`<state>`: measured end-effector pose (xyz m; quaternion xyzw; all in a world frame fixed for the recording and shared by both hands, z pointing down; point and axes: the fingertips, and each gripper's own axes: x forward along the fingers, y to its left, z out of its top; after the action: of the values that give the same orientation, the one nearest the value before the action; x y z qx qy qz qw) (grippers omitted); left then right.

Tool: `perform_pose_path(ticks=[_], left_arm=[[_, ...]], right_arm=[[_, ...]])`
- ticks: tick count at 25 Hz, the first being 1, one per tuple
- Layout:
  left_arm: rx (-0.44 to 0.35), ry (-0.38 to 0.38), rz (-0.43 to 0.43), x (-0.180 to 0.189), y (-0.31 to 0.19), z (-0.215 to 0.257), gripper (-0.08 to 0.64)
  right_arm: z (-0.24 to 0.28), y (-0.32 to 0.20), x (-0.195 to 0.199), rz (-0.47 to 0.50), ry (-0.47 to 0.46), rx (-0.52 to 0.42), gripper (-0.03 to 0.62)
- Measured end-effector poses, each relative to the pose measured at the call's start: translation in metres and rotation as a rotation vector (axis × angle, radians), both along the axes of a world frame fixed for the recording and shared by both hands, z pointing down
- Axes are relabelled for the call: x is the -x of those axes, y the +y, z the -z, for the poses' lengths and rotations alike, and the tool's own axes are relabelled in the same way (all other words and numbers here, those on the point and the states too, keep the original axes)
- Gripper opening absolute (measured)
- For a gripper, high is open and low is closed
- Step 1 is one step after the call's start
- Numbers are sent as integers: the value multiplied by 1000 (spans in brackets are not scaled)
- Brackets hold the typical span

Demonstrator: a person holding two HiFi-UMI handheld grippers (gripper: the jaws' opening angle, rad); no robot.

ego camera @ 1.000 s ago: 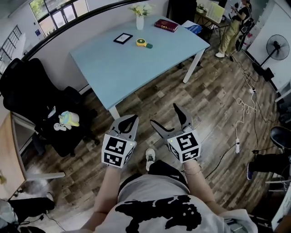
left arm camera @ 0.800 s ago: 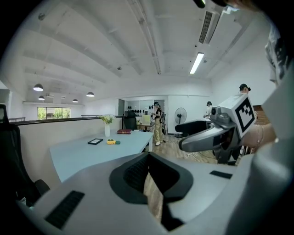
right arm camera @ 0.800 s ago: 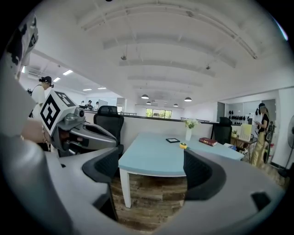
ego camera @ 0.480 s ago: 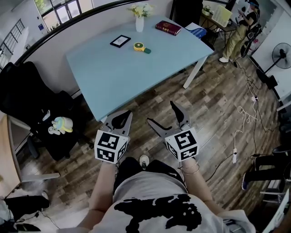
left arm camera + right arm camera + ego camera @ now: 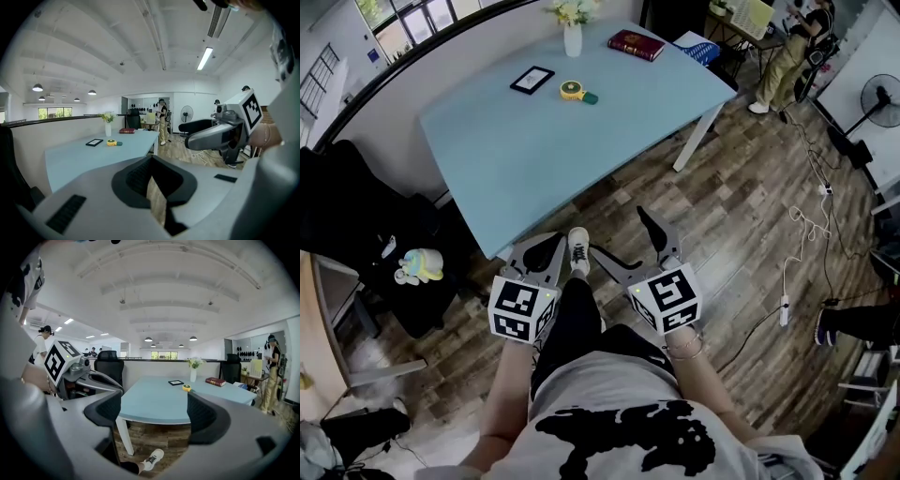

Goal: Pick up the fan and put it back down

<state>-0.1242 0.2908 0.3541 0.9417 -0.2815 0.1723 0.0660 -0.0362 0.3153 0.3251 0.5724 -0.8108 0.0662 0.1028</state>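
A small yellow round fan (image 5: 573, 91) with a green part lies on the far side of the light blue table (image 5: 534, 159); it also shows as the fan (image 5: 111, 142) and the fan (image 5: 187, 387) in the two gripper views. Both grippers hang over the wooden floor, short of the table's near edge and far from the fan. My left gripper (image 5: 542, 255) has its jaws together with only a thin slit between them and holds nothing; the same left gripper (image 5: 152, 176) shows in its own view. My right gripper (image 5: 630, 246) stands open and empty, as the right gripper (image 5: 154, 413) shows.
On the table stand a white vase (image 5: 572, 39), a red book (image 5: 636, 44) and a black frame (image 5: 532, 80). A black chair (image 5: 356, 216) with a plush toy (image 5: 417, 265) is at the left. A standing fan (image 5: 886, 98), floor cables (image 5: 811, 216) and a person (image 5: 787, 47) are at the right.
The person has stepped toward the table, which now lies closer below. One shoe has come forward between the two grippers. Both grippers keep their states.
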Motion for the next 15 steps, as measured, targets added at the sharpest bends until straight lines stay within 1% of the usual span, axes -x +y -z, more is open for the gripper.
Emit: perform_pose_path(ticks=[4, 8, 12, 15], left_arm=[[0, -6, -12, -12, -20, -6, 11], [1, 11, -15, -29, -47, -8, 11], [19, 16, -25, -50, -79, -15, 11], [40, 22, -25, -64, -106, -19, 11]], right_arm=[[-9, -13, -11, -18, -9, 11, 431], [-21, -33, -31, -43, -10, 37, 431], [-31, -68, -50, -43, 2, 71, 431], [-28, -96, -62, -35, 20, 75, 431]])
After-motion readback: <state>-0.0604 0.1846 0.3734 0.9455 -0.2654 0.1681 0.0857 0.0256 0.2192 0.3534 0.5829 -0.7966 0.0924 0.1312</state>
